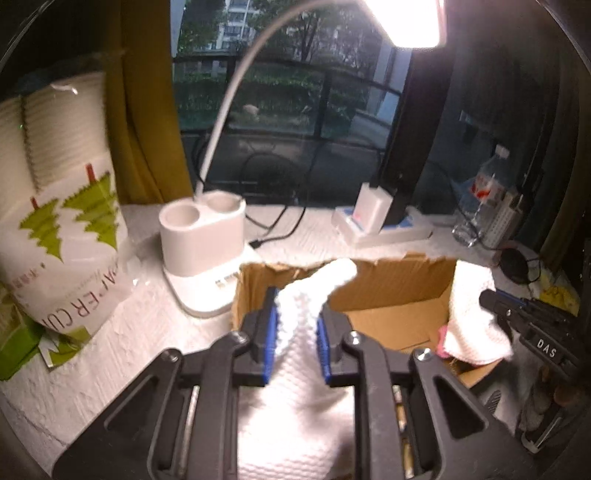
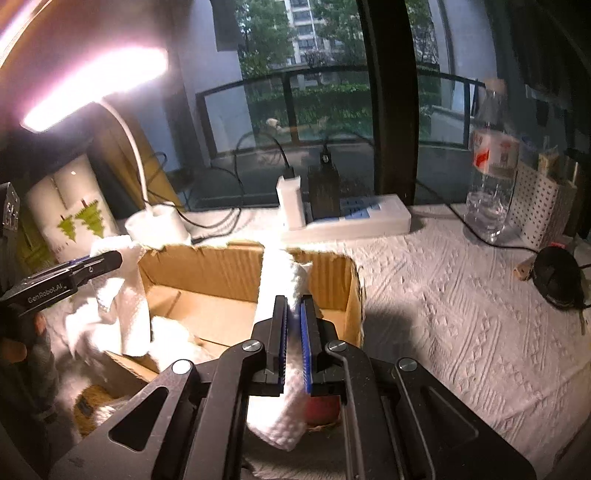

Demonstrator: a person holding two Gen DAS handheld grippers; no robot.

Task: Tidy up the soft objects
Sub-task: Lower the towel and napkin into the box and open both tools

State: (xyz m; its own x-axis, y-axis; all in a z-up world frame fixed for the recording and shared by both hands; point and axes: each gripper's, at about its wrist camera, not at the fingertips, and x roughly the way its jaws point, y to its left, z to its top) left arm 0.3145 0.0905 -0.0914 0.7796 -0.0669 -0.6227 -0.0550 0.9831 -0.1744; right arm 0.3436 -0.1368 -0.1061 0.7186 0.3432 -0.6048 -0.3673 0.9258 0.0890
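A lit white desk lamp (image 1: 406,22) glares at one o'clock above the white-clothed table (image 2: 461,295), a dark-framed window (image 2: 332,92) at twelve showing trees.

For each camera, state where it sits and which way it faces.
Left wrist: on the left claw, facing forward and down at the cardboard box; its claw is shut on the white towel; the right claw shows at right.
Right wrist: on the right claw, facing the box; the left claw and a hand show at left.
Shared: box, towel, desk lamp.
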